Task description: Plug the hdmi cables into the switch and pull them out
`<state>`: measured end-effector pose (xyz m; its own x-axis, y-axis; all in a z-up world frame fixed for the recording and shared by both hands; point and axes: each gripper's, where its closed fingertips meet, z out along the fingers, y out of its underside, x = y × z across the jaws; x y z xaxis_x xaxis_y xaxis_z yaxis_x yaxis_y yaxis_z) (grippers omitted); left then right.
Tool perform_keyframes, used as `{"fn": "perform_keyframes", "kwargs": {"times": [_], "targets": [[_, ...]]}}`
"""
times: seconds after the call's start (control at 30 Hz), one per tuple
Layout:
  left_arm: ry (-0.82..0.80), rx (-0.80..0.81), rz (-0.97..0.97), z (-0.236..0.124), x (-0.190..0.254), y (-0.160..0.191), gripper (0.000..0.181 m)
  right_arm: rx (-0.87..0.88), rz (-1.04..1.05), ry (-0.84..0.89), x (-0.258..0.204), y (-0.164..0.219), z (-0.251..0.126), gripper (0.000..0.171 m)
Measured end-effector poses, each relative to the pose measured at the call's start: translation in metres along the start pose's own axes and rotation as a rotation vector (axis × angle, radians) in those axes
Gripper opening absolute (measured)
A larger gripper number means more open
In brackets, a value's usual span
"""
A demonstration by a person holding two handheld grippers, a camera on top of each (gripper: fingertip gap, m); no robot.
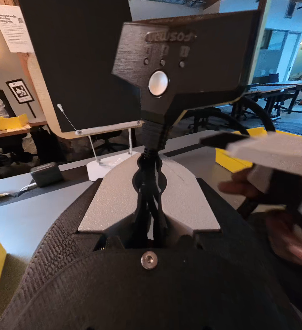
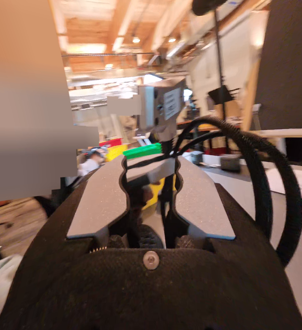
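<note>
Left gripper (image 1: 149, 160) clamping narrowly on a bundle of black cables (image 1: 149, 194) running up between its fingers. Just beyond, holding the black HDMI switch (image 1: 178, 59) aloft above the grey table (image 1: 27, 219) by its cable stem, silver button facing the camera. Right gripper (image 2: 150, 160) standing wide apart, gripping nothing, with a thick sleeved cable (image 2: 264, 160) looping past its right side. Farther off, yellow bins (image 1: 232, 160) resting on the table.
</note>
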<state>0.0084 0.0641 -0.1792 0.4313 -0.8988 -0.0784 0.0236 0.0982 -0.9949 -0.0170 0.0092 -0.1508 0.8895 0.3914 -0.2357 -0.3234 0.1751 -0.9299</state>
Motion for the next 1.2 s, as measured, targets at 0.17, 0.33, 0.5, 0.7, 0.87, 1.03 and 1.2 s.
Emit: {"fn": "perform_keyframes", "kwargs": {"times": [0.17,0.33,0.5,0.7,0.87,1.03,1.2], "targets": [[0.017,0.039,0.126,0.002,0.043,0.006,0.012,-0.075,-0.062,0.137,0.036,0.008,0.000,0.055],[0.169,0.058,0.259,0.000,0.074,0.014,0.020,-0.069,-0.144,0.072,0.043,0.004,-0.019,0.025],[0.626,-0.046,-0.208,-0.021,0.094,0.023,0.049,-0.207,0.000,-0.199,0.033,0.008,-0.042,0.023],[0.875,-0.128,-0.240,-0.038,0.128,0.040,0.013,-0.382,0.140,-0.481,0.005,0.021,-0.046,0.026],[0.521,0.051,-0.308,-0.013,0.093,0.029,0.010,-0.325,0.098,-0.194,0.036,0.019,-0.022,0.042],[0.131,0.158,-0.038,-0.003,0.058,0.030,0.010,-0.243,0.021,-0.022,0.038,0.022,-0.011,0.049],[-0.062,0.167,0.349,0.000,0.063,0.036,0.011,-0.230,-0.093,0.088,0.040,0.024,-0.004,0.033]]}}
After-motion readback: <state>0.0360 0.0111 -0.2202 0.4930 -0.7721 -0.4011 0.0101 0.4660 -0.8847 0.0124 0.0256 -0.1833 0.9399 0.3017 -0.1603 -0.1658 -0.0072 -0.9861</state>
